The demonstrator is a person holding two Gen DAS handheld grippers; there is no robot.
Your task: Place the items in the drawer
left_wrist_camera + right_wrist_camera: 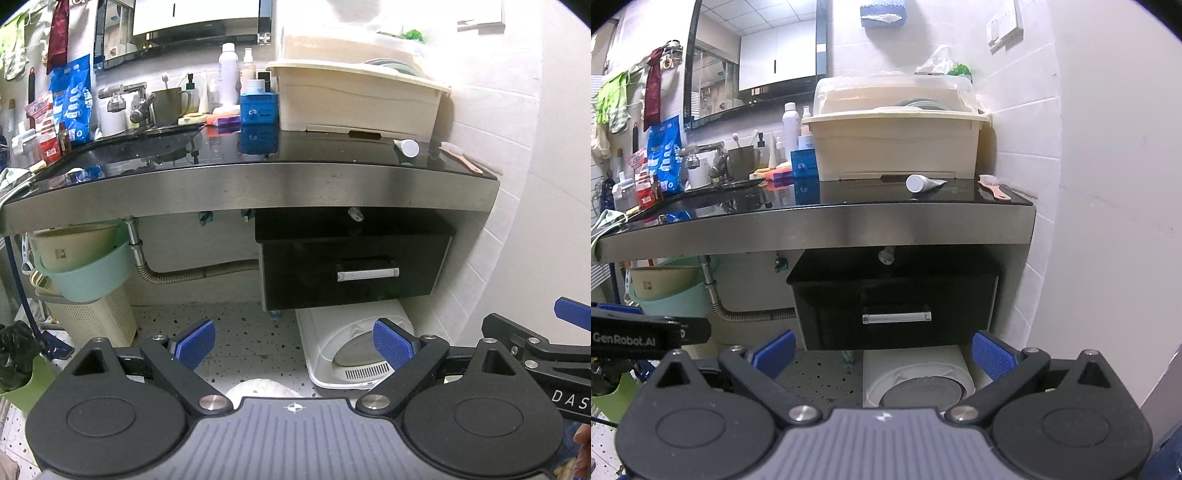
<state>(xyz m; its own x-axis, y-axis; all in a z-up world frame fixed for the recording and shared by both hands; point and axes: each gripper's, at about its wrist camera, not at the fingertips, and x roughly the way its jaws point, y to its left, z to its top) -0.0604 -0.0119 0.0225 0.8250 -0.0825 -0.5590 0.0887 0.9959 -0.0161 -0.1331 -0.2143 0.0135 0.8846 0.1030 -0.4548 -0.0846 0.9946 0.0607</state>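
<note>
Both grippers hanging wide open, nothing held: left gripper and right gripper, low and well back from the vanity. Further in, black drawer shut, handle running left-right, dead ahead of the right one, so probably closer for the pull. Beyond and above, on the countertop: white tube and small brush, upper right.

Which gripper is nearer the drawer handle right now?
Right, narrowly, as far as I can tell. The right gripper sits almost straight below the drawer handle; the left gripper sits further left of it, both open.
</note>
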